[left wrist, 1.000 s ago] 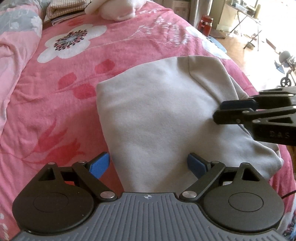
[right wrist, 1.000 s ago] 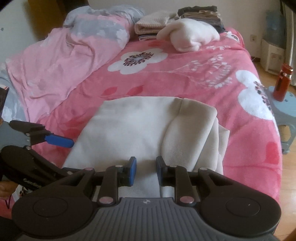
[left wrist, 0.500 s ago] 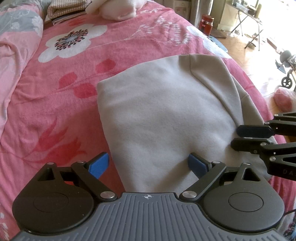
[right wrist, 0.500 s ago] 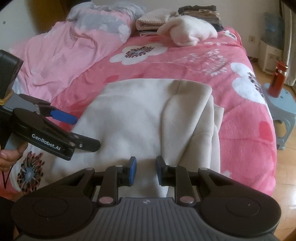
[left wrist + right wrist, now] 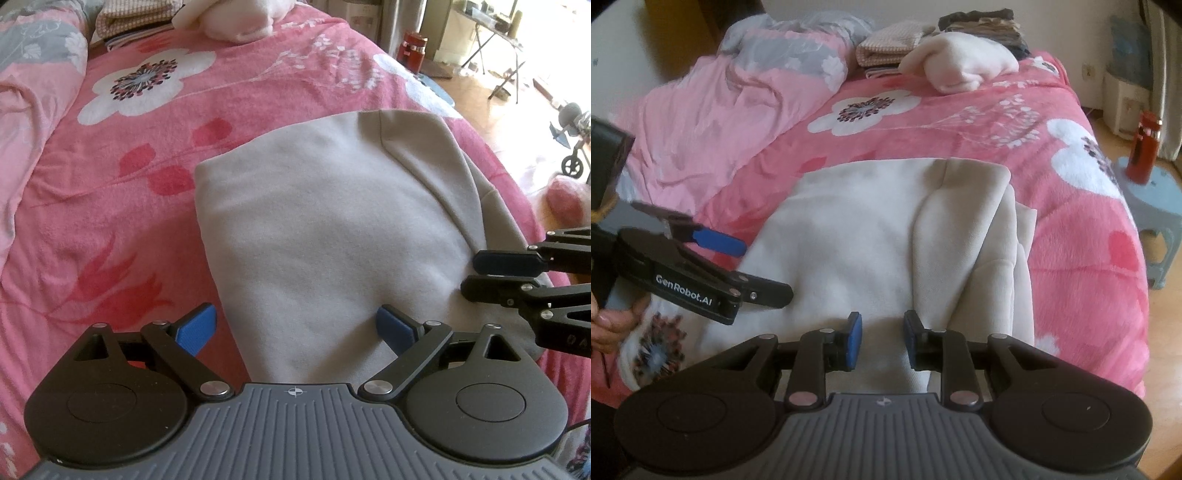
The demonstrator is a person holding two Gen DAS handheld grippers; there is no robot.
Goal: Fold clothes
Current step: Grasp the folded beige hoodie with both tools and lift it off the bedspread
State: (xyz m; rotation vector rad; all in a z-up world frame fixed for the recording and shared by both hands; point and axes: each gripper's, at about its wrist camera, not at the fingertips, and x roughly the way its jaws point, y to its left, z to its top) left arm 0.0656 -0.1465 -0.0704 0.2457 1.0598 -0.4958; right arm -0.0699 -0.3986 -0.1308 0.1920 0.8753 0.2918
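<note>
- The garment (image 5: 325,229) lies flat on the pink blanket (image 5: 110,206), near the bed's near edge. It is beige and thick, like a sweatshirt.
- Its right side is already turned inward: a flap (image 5: 960,236) lies over the body, with more layers stacked at the right edge.
- Left gripper (image 5: 295,326): jaws spread wide, hovering over the garment's near-left edge, nothing between the pads.
- Right gripper (image 5: 882,339): jaws part-way apart with a narrow gap, over the near hem by the flap. We see no cloth pinched.
- A hand (image 5: 609,325) holds the left tool at the left edge of the right view.
- We judge a mid-fold stage: one side is in and the left side lies unturned. The same layout would also fit a garment being smoothed between folds.
- If the fold goes on, it calls for both grippers to pinch one edge together and carry it across without dragging the flap loose.
- Far end: a folded stack (image 5: 897,51) and a cream bundle (image 5: 964,70).
</note>
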